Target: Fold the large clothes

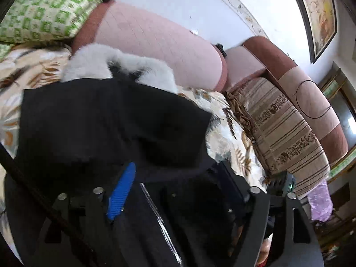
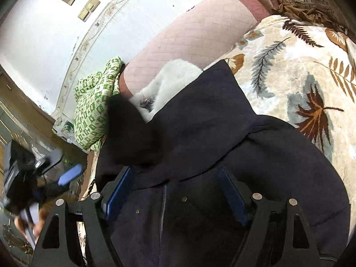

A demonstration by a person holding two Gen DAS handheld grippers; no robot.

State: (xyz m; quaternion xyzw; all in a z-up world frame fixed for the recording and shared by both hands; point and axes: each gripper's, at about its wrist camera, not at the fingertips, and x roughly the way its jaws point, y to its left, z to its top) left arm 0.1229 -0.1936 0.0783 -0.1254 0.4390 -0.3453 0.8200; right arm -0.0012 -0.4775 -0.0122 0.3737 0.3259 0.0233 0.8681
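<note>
A large black zip-up coat [image 1: 106, 124] with a white fur collar [image 1: 124, 64] lies on a leaf-patterned blanket [image 1: 224, 138] on a sofa. In the left wrist view my left gripper [image 1: 175, 178] stands open with its jaws wide apart over the coat's zipper [image 1: 160, 220]; the blue left pad [image 1: 122, 191] shows, the right pad is in shadow. In the right wrist view my right gripper [image 2: 175, 189] is open too, its blue pads [image 2: 118, 193] straddling the coat [image 2: 211, 138] at the zipper. The left gripper also shows blurred in the right wrist view [image 2: 69, 175].
Pink quilted sofa back cushions [image 1: 160, 42] rise behind the coat. A green checked pillow [image 1: 46, 9] lies at the far left. A striped brown throw [image 1: 287, 131] covers the sofa's right end. The blanket [image 2: 300, 71] spreads to the right of the coat.
</note>
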